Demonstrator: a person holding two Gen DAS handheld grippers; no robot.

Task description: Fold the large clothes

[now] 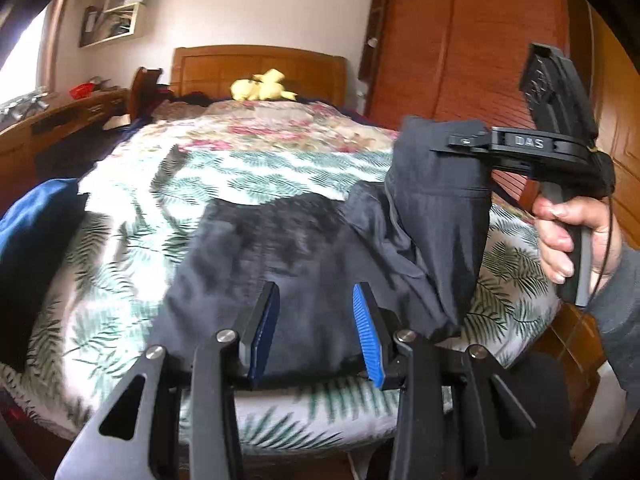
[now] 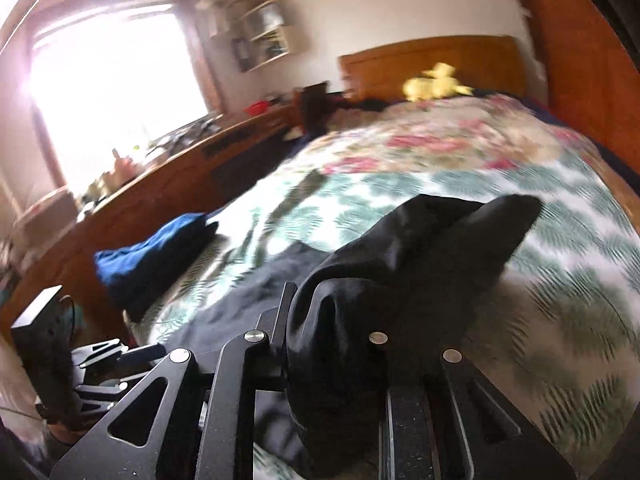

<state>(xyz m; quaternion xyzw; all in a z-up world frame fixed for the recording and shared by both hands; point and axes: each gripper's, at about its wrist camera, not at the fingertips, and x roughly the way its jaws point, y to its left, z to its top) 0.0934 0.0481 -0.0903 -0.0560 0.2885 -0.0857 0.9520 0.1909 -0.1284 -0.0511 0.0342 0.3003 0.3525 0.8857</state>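
A large dark grey garment (image 1: 288, 264) lies on the bed near its foot edge. My left gripper (image 1: 320, 312) is open, its blue-padded fingers (image 1: 370, 336) hovering just over the garment's near part with nothing between them. My right gripper (image 1: 460, 142) is shut on one end of the garment (image 1: 436, 208) and holds it lifted above the bed at the right. In the right wrist view the gripped fabric (image 2: 400, 264) bunches over my right gripper (image 2: 332, 320) and hides its fingertips; the left gripper (image 2: 100, 356) shows at lower left.
The bed has a leaf and flower print cover (image 1: 248, 172). A folded blue garment (image 1: 36, 224) lies at the bed's left edge. A yellow plush toy (image 1: 260, 86) sits by the wooden headboard. A wooden desk (image 1: 60, 120) stands left, a wardrobe (image 1: 460, 40) right.
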